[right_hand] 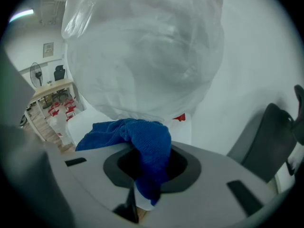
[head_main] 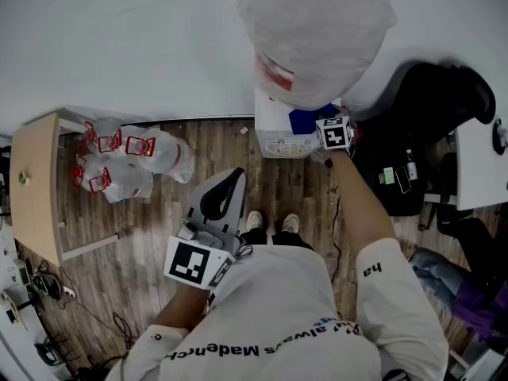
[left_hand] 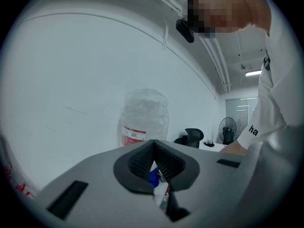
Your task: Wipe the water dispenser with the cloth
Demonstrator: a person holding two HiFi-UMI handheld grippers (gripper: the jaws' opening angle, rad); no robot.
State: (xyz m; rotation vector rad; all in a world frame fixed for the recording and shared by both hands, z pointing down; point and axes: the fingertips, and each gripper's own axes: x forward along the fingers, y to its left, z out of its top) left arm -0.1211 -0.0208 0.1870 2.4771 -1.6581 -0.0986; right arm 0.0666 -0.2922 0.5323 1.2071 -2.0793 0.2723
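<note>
The white water dispenser [head_main: 278,125] stands against the wall with a big clear bottle [head_main: 313,30] on top. My right gripper [head_main: 321,137] is shut on a blue cloth [right_hand: 142,141], which lies against the dispenser's top [right_hand: 88,120] just under the bottle [right_hand: 142,56]. In the head view the cloth [head_main: 305,120] shows as a blue patch beside the marker cube. My left gripper [head_main: 222,197] hangs back in front of the person, jaws shut with nothing between them. In the left gripper view the bottle [left_hand: 145,118] shows ahead of that gripper [left_hand: 153,163].
Several spare water bottles with red caps [head_main: 131,161] lie on the wooden floor at left, beside a light wooden table [head_main: 36,185]. A black office chair [head_main: 429,109] stands right of the dispenser, with a white desk [head_main: 480,165] further right. Cables run along the floor.
</note>
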